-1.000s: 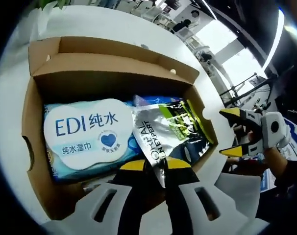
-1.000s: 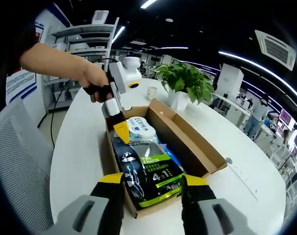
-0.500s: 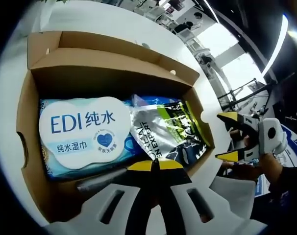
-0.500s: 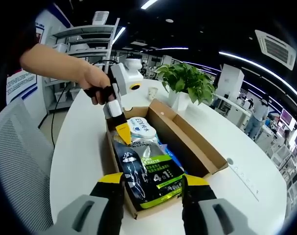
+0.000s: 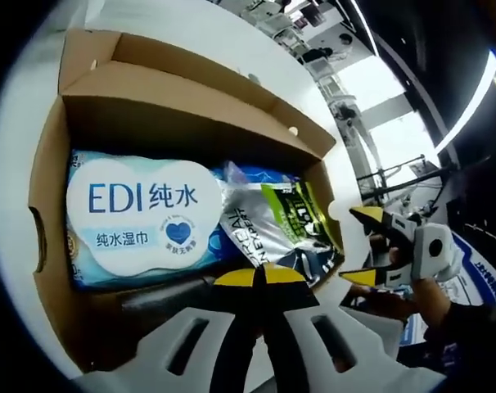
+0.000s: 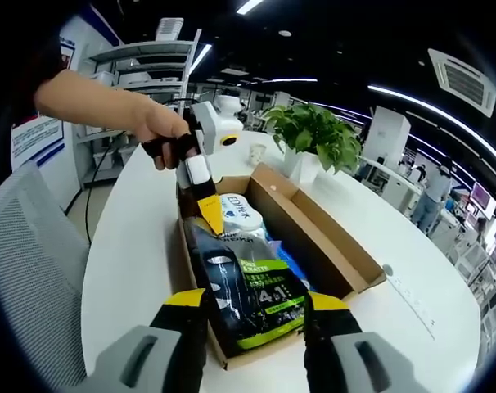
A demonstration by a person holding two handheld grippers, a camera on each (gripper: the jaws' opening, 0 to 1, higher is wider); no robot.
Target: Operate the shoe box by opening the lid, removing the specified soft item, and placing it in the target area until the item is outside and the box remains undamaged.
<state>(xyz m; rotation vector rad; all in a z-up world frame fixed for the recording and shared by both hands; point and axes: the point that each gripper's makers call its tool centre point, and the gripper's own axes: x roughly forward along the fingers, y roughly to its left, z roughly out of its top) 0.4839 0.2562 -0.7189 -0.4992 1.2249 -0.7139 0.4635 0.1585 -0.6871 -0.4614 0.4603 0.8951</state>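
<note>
The right gripper view takes in the whole scene: an open cardboard shoe box point(image 6: 313, 237) on a round white table point(image 6: 133, 246), its lid point(image 6: 330, 225) folded back on the far long side, a potted plant point(image 6: 309, 135) beyond it, and a hand point(image 6: 154, 131) holding the left gripper point(image 6: 209, 214) down at the box's far end. The left gripper view looks straight into the box point(image 5: 47, 213) and shows the printing: a white and blue wet-wipes pack point(image 5: 142, 217) marked "EDI", and beside it a dark and silver pouch point(image 5: 277, 225) with a green band.

The left gripper point(image 5: 260, 274) has its 2 yellow tips pressed together on the pouch's silver corner. The right gripper point(image 6: 254, 301) stands wide open, its jaws on either side of the pouch's point(image 6: 248, 282) near end, touching nothing that I can see; it appears in the left gripper view point(image 5: 371, 246) past the box's end wall.

The pouch fills the near half of the box, tilted up over the rim. The table around the box is bare on both long sides.
</note>
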